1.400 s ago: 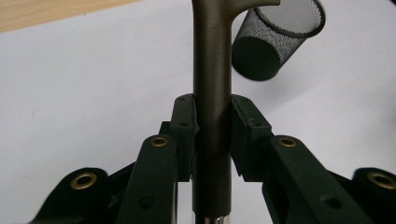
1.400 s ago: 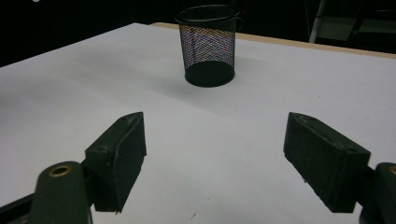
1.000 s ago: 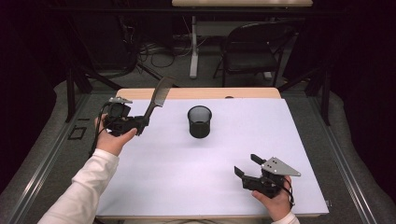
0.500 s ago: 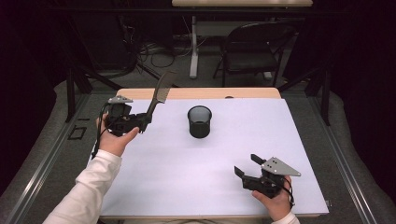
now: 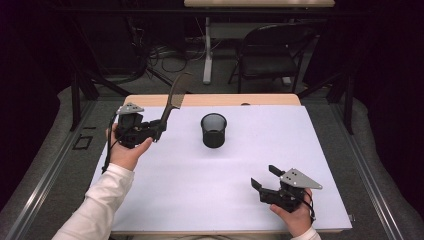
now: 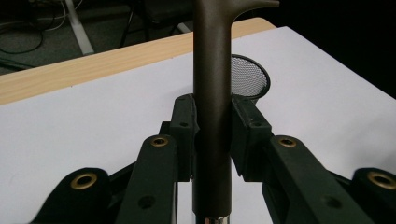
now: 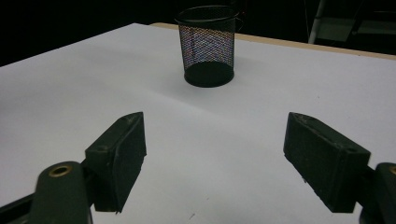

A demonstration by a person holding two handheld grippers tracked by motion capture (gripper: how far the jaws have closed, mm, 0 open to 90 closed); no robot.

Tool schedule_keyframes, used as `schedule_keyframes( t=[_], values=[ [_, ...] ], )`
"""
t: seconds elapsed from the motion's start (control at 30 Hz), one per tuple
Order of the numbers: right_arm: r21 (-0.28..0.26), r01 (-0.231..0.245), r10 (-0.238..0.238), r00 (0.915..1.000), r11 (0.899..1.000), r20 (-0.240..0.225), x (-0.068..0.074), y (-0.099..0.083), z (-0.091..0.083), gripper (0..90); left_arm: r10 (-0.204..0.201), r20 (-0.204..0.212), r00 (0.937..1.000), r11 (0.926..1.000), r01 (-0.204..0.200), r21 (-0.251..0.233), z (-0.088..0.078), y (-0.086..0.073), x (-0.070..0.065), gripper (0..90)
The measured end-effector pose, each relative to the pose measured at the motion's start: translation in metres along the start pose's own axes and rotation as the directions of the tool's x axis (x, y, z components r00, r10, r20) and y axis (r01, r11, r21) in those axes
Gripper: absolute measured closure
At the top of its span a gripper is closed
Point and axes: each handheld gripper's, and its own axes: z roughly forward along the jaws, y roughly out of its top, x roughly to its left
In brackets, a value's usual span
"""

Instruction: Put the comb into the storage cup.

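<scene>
High view: the left gripper [image 5: 159,131] clamps a dark comb [image 5: 174,99] at ten o'clock, slanting up above the table [image 5: 200,175]; a mesh cup [image 5: 213,130] stands at centre, the way between clear. The right gripper [image 5: 264,179] rests at five o'clock.

Left gripper view: pads squeeze the comb's handle [image 6: 212,116], the cup [image 6: 250,77] behind.

Right gripper view: jaws wide apart, cup [image 7: 207,44] at twelve o'clock.

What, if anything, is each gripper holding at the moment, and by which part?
The left gripper is shut on the dark comb, clamped around its handle. The right gripper is open and holds nothing.
</scene>
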Motion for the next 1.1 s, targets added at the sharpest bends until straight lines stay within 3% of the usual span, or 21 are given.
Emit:
schedule_keyframes(
  t=[0.6, 1.1],
  values=[
    [0.002, -0.002, 0.002, 1.0, 1.0, 0.0, 0.0, 0.0, 0.0, 20.9, 0.016, 0.078, 0.9968, 0.996, -0.009, -0.088, 0.005, -0.004, -0.022, 72.5],
    [-0.001, -0.001, 0.001, 1.0, 1.0, -0.002, 0.0, 0.0, 0.0, 20.8, 0.056, 0.107, 0.9926, 0.9925, -0.044, -0.114, 0.014, -0.012, -0.044, 72.5]
  ],
)
